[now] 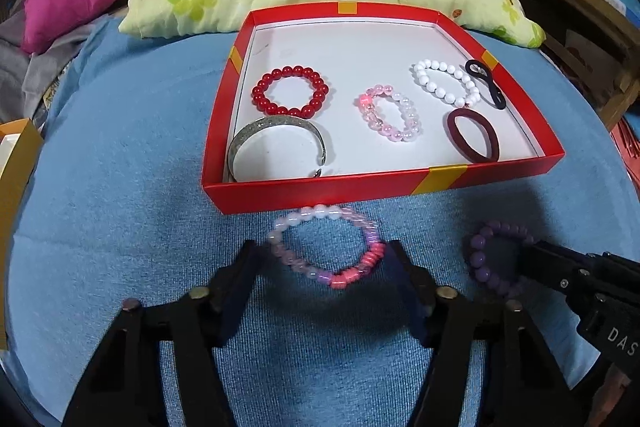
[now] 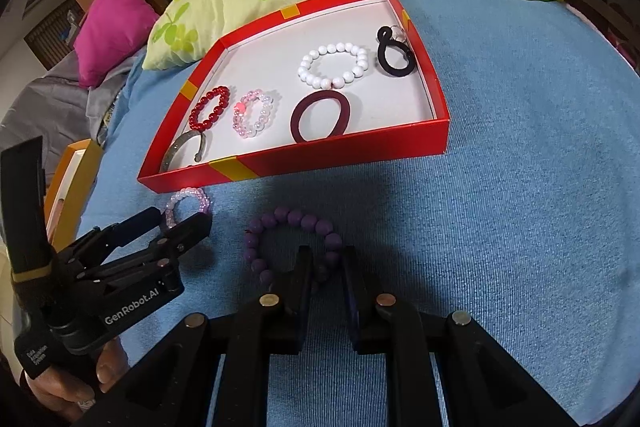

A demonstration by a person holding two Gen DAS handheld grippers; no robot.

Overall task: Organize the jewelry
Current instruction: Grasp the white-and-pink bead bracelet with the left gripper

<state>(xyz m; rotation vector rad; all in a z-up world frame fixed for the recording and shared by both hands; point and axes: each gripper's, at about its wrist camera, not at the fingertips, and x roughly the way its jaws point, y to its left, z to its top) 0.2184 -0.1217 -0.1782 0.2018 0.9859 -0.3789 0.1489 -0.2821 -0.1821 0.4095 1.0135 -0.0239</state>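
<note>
On the blue cloth (image 1: 120,227), the left gripper (image 1: 322,259), marked "GenRobot.AI" in the right wrist view, stands released, its jaws spread around the pink-and-white bracelet (image 1: 326,245) just before the red box (image 1: 320,193); inside the box lie a red bead bracelet (image 1: 291,91), silver cuff (image 1: 276,143), pale pink bracelet (image 1: 390,113), white bracelet (image 1: 444,83), maroon hair tie (image 1: 474,135) and black hair tie (image 1: 486,83); rightward, the right gripper (image 2: 326,263), lettered "DAS" in the left wrist view, is clenched on the purple bracelet (image 2: 292,241).
</note>
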